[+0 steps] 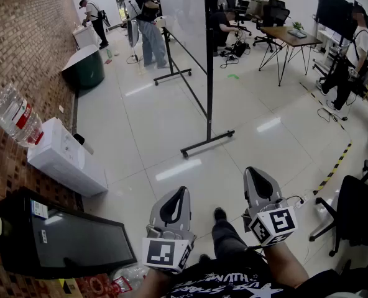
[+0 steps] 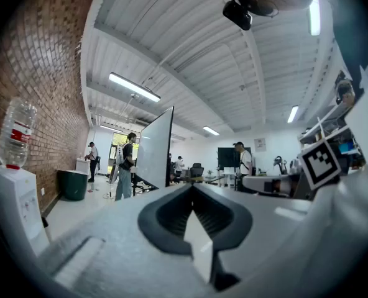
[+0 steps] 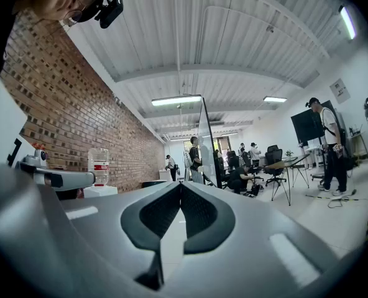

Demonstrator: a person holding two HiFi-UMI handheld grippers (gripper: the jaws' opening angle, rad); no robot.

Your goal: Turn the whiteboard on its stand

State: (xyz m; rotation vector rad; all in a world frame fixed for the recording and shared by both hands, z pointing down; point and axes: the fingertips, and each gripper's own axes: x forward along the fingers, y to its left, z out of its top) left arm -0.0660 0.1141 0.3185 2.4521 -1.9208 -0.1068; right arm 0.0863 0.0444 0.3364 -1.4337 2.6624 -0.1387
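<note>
The whiteboard (image 1: 184, 17) stands on its black wheeled stand (image 1: 207, 143) a couple of metres ahead on the glossy floor, seen almost edge-on. It also shows far off in the left gripper view as a pale whiteboard (image 2: 156, 148) and in the right gripper view as a thin upright whiteboard (image 3: 207, 141). My left gripper (image 1: 183, 190) and right gripper (image 1: 251, 170) hang side by side in front of my body, well short of the board. Both have their jaws together with nothing between them, as the left gripper (image 2: 192, 185) and right gripper (image 3: 181, 183) show in their own views.
A water dispenser (image 1: 66, 157) with a bottle (image 1: 13, 113) and a black screen (image 1: 66, 241) line the brick wall on the left. A dark green bin (image 1: 84, 70) sits farther back. People work behind the board. A desk (image 1: 293, 39), striped floor tape (image 1: 336, 166) and an office chair (image 1: 352, 216) lie right.
</note>
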